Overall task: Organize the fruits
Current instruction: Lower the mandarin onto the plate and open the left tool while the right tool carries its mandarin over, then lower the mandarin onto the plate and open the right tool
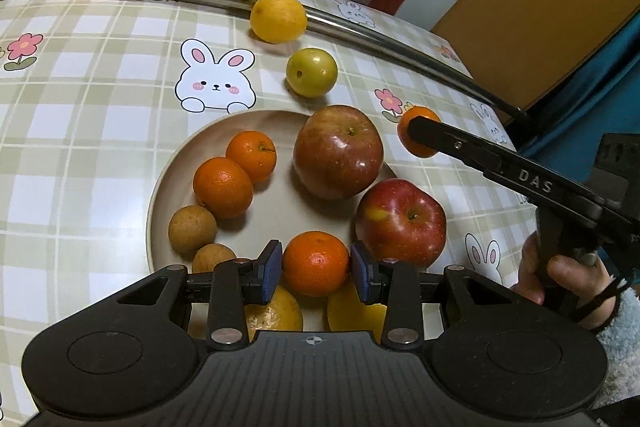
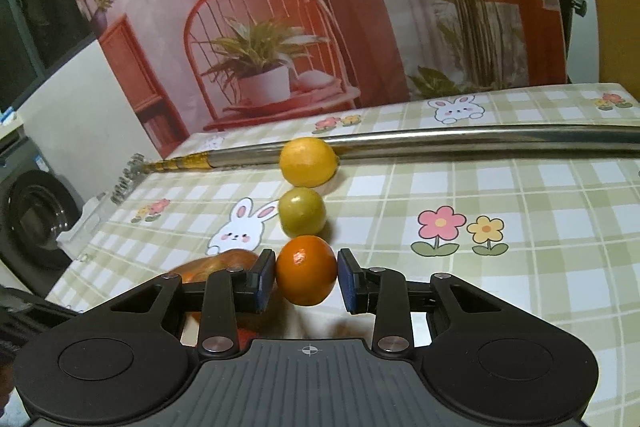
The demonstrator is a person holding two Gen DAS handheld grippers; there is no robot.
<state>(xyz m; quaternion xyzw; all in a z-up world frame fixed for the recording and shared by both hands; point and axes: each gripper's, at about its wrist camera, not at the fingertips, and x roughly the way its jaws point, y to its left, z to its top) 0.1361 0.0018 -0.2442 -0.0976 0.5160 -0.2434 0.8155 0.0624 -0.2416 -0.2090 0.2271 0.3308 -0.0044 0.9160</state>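
Right gripper (image 2: 307, 277) is clenched on a small mandarin (image 2: 306, 270), one blue pad against each side, and carries it clear of the tablecloth (image 2: 500, 195). In the left wrist view the same mandarin (image 1: 416, 131) sits at 3 o'clock of the beige plate (image 1: 168, 187), beyond its rim, half hidden by the right gripper's black finger.

Left gripper (image 1: 316, 273) grasps a second mandarin (image 1: 316, 263) — pads (image 1: 272, 273) on both flanks — at the plate's 6 o'clock edge, over two yellow citrus fruits partly hidden under the tool.

On the plate: two more mandarins (image 1: 236, 175) side by side at 10 o'clock, two brown round fruits (image 1: 192, 229) at 8 o'clock, a dark red apple (image 1: 338, 151) at 1 o'clock and a brighter red apple (image 1: 402, 221) at 4 o'clock, overhanging the rim.

Off the plate at 12 o'clock: a green-yellow round fruit (image 1: 312, 71), then a lemon (image 1: 278, 18) touching a long steel tube (image 1: 360, 27) with a gold end that lies across the table.

A hand (image 1: 560, 275) in a pale fuzzy sleeve holds the right tool's grip. A printed backdrop (image 2: 280, 27) of a chair and potted plants stands behind the table.
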